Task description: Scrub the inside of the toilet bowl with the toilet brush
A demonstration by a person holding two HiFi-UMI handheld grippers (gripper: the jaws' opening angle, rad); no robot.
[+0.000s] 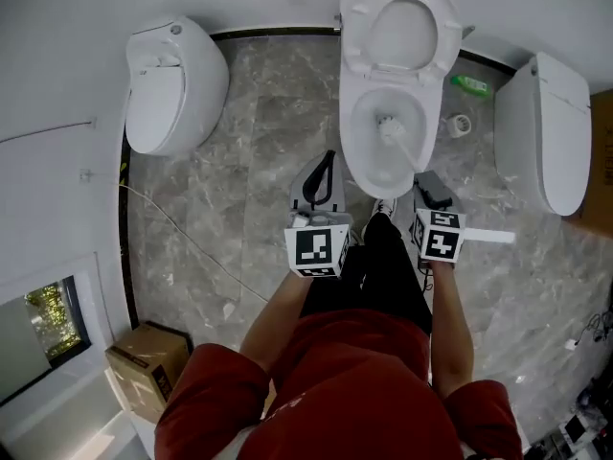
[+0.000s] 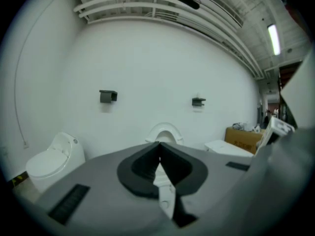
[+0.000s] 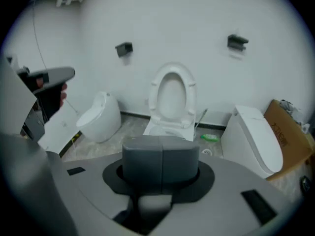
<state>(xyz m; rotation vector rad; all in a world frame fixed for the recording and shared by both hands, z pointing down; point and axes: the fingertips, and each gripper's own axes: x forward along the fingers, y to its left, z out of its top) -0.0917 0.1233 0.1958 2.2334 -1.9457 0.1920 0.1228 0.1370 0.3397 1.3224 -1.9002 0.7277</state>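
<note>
The toilet brush (image 1: 387, 126) sits in the bowl of the middle toilet (image 1: 369, 161), which stands at the far wall. A second toilet (image 1: 172, 84) stands to its left and a third toilet (image 1: 541, 132) to its right, with a bottle (image 1: 469, 84) on the floor (image 1: 259, 142) between the middle and right ones. A cardboard box (image 1: 148, 367) lies near, on the left.

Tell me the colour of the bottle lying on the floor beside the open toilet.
The bottle is green; clearest in head view.
</note>
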